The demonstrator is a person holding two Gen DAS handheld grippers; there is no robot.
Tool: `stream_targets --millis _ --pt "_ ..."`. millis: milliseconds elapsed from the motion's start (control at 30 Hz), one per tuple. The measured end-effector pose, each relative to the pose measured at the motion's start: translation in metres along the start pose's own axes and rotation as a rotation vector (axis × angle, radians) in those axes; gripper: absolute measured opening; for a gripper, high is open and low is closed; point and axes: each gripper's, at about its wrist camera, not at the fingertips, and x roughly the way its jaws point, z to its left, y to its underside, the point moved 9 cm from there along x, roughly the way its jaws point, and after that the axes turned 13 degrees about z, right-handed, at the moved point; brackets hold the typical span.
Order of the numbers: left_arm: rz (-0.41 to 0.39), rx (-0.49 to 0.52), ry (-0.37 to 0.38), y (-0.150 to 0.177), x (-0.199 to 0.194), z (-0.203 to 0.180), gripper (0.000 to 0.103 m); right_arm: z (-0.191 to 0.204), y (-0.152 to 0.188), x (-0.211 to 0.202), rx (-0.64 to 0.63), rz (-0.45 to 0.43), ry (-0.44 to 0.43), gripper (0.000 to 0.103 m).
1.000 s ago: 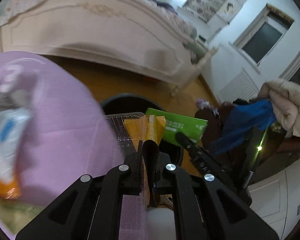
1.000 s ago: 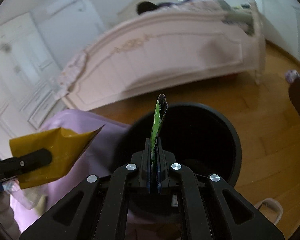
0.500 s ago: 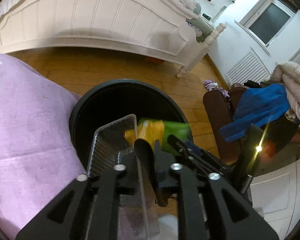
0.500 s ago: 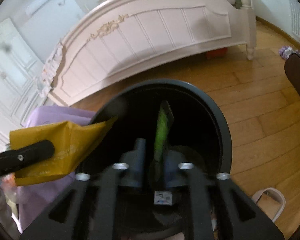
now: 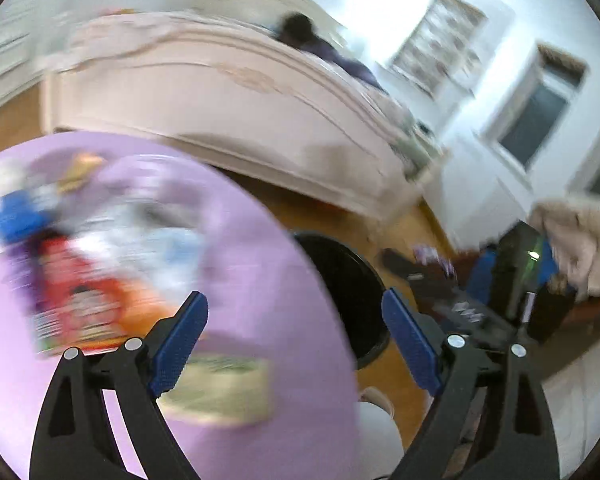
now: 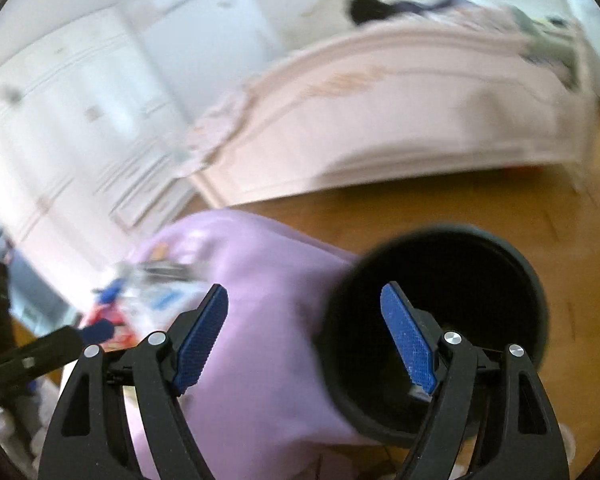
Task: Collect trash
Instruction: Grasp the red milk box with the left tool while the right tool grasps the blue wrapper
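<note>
- Left gripper (image 5: pixel 294 334): nearest item in the left wrist view; jaws spread wide and opening, blue pads bare, nothing between them.
- Right gripper (image 6: pixel 304 330): nearest item in the right wrist view; jaws spread and opening, nothing between them; its right finger stands in front of the bin's mouth.
- Purple cloth (image 5: pixel 268 280): covers the surface just beyond both grippers; smooth, bare along its right edge where it meets the bin.
- Trash (image 5: pixel 84 280): a loose pile of wrappers on the cloth toward its left side; red, orange, blue and white packaging, heavily blurred, single pieces not tellable. A pale greenish packet (image 5: pixel 220 388) lies nearer, just beyond the left gripper's left finger.
- Bin (image 6: pixel 440 320): black, round, open at the top, standing on the floor against the right edge of the cloth; inside too dark to read.
- Floor (image 6: pixel 440 208): light wooden boards around and beyond the bin.
- Clothes (image 5: pixel 576 240): a cream and a blue garment heaped over dark furniture, right of the bin in the left wrist view.
- Bed (image 6: pixel 400 120): pale, carved footboard, across the floor beyond the bin; a dark shape lies on top.
- Wardrobe (image 6: pixel 60 100): white panelled doors along the far wall, left of the bed.
- Window (image 5: pixel 540 120): dark pane in the far white wall, right of the bed.
</note>
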Motion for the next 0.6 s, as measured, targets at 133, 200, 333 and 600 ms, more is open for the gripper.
stream_targets --millis 133,200,333,600 --pt "-0.072 -0.071 -0.067 0.008 -0.055 0.061 0.087 0.020 -0.011 -0.010 0.033 -0.025 -0.060 0.078" --pt "-0.090 -0.084 -0.118 0.013 -0.073 0.088 0.087 0.027 -0.011 -0.006 0.050 -0.012 -0.075 0.078" --pt "-0.112 -0.118 -0.264 0.023 -0.097 0.141 0.087 0.062 -0.006 0.010 -0.026 0.049 -0.094 0.078" --pt "-0.047 -0.158 -0.471 0.026 -0.106 0.229 0.087 0.183 -0.007 0.073 -0.302 0.232 -0.177 0.078"
